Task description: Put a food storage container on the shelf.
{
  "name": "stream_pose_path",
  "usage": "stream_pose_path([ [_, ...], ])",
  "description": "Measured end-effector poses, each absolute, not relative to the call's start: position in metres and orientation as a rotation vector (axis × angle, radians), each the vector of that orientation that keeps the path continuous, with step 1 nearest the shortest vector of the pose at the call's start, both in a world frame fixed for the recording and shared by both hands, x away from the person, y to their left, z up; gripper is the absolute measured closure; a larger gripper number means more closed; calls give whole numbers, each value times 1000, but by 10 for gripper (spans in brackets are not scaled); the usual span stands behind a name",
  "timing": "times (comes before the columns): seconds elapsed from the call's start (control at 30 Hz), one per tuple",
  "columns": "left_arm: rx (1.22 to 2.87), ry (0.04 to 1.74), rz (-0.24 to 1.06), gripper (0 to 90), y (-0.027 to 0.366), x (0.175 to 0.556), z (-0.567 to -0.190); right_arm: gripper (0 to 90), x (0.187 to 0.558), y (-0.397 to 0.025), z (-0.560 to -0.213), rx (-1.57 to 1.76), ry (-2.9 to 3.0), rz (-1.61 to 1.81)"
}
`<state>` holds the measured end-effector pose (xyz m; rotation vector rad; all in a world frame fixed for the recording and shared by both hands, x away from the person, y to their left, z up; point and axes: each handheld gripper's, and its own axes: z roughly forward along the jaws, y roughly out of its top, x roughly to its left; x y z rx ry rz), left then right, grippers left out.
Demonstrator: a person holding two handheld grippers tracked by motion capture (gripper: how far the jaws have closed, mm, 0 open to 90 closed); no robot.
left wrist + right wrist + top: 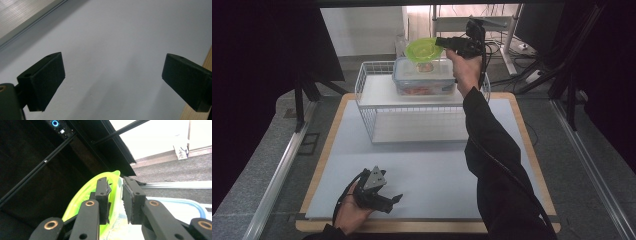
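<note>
At twelve o'clock on the desk [422, 165], a white wire rack [372, 85] carries a clear lidded box [424, 77] on its upper shelf, and the right tool [442, 44] holds a green bowl [424, 49] in the air just above that box. In the right gripper view the right tool [116, 195] is clenched on the bowl's [82, 200] rim, one jaw inside the wall and one outside, with the bowl tipped steeply so that it hangs sideways from the grip. The left tool [384, 197] rests at seven o'clock near the front edge, well apart from the rack; in the left gripper view it is [112, 82] released, jaws wide apart over bare surface. The hold looks thin to me: it pinches only the rim of a smooth plastic wall, so a quick swing of the wrist could let the bowl pivot or slide out and drop onto the lid or behind the rack. Lowering it carelessly could also knock the box, or catch the rim on the rack's wire side, since the bowl hangs close over both.
</note>
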<state>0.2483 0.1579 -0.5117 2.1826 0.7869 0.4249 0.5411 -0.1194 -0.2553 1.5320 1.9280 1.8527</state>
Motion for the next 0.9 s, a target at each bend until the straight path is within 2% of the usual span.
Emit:
stream_pose_path([
  [0.43, 2194, 778, 425, 47, 156, 248, -512, 683, 541, -118, -257, 1509, 1935, 1821],
  [0.9, 2193, 780, 430, 47, 156, 248, -512, 398, 530, -130, -252, 1336, 2022, 1728],
])
